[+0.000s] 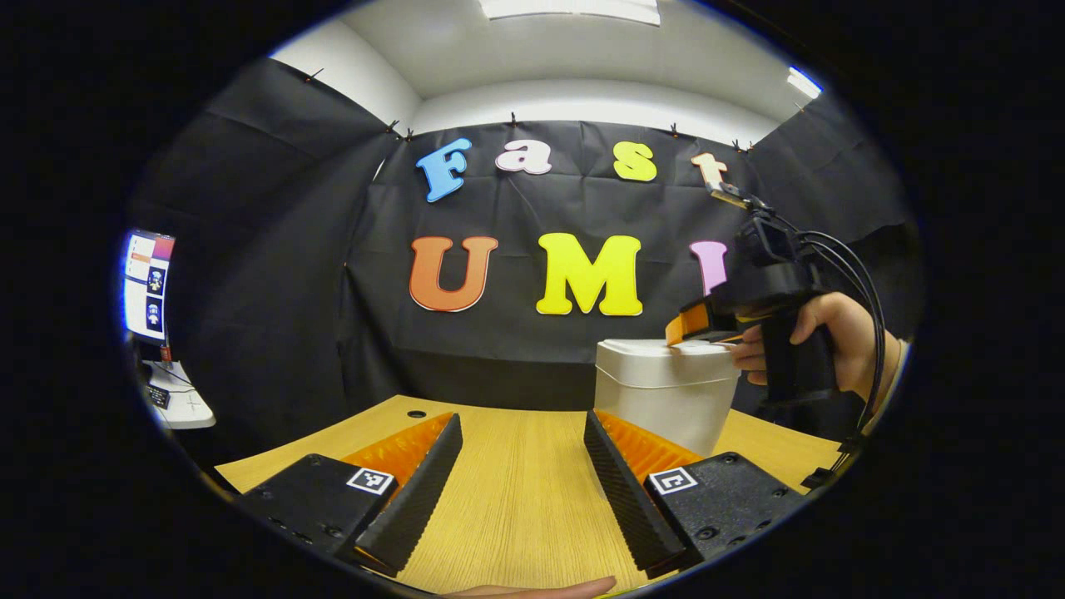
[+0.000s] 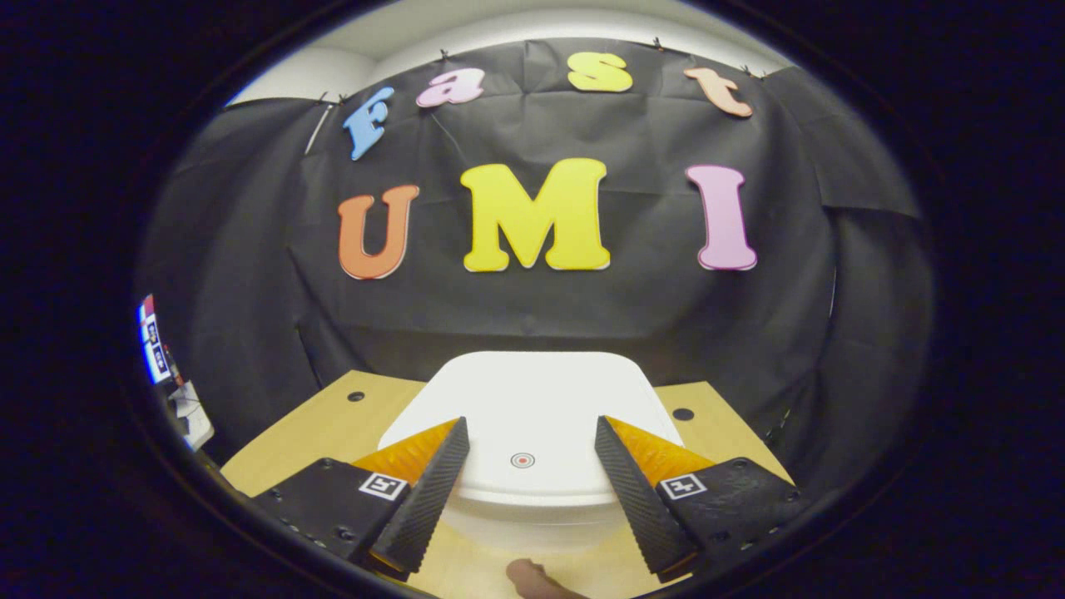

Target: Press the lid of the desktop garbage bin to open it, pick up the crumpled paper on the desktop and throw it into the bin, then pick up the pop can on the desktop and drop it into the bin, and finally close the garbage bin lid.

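The white desktop bin stands on the wooden table at the right of the left gripper view, its lid down. In the right gripper view the flat white lid lies just below me, with a small red dot mark near its front edge. My right gripper hovers open over the front of the lid, fingers either side of the dot. From the left gripper view, the right gripper, held by a hand, sits at the lid's top edge. My left gripper is open above bare table, left of the bin.
The wooden table has small round holes near its back edge. A lit monitor and a white side desk stand far left. Black cloth walls close in behind the bin.
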### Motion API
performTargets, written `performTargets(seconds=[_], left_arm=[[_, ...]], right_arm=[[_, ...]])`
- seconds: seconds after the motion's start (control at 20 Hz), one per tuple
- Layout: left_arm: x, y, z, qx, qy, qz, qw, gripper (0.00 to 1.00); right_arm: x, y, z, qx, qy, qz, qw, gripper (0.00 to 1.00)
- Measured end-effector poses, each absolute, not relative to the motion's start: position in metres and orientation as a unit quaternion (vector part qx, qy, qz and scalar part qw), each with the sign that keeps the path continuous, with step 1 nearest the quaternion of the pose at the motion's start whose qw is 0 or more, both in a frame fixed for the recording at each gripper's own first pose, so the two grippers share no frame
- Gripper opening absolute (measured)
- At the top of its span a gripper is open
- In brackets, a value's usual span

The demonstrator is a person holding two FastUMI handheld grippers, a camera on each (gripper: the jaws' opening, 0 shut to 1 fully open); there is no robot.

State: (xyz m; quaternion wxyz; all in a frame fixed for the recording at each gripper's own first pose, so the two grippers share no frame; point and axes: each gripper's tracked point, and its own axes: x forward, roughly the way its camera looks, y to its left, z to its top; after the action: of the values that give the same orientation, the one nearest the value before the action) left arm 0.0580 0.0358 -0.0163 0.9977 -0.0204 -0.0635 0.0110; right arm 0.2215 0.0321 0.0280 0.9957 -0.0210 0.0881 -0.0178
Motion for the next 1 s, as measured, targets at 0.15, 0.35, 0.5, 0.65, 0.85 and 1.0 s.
performTargets(seconds=[0.15, 0.35, 0.5, 0.65, 0.85, 1.0], left_arm=[[0.063, 0.043, -0.022, -0.025, -0.052, 0.02, 0.998, 0.95], [0.069, 0.038, -0.03, -0.021, -0.043, 0.022, 0.999, 0.95], [0.076, 0.025, -0.041, -0.012, -0.032, 0.016, 0.999, 0.95], [0.08, 0.007, -0.053, -0.014, -0.017, 0.001, 1.0, 0.95], [0.077, -0.006, -0.05, -0.003, -0.019, -0.007, 1.0, 0.95], [0.072, -0.017, -0.044, -0.001, -0.034, -0.016, 0.999, 0.95]], right_arm=[[0.177, 0.017, 0.006, -0.039, 0.02, -0.037, 0.998, 0.96], [0.114, 0.019, -0.02, -0.106, -0.018, -0.022, 0.994, 0.95], [0.073, 0.012, -0.035, -0.074, -0.036, -0.013, 0.997, 0.98], [0.05, 0.006, -0.06, -0.04, -0.016, -0.001, 0.999, 0.95], [0.042, -0.025, -0.067, -0.07, -0.012, -0.027, 0.997, 0.95], [0.035, -0.029, -0.07, -0.044, -0.003, -0.021, 0.999, 0.95]])
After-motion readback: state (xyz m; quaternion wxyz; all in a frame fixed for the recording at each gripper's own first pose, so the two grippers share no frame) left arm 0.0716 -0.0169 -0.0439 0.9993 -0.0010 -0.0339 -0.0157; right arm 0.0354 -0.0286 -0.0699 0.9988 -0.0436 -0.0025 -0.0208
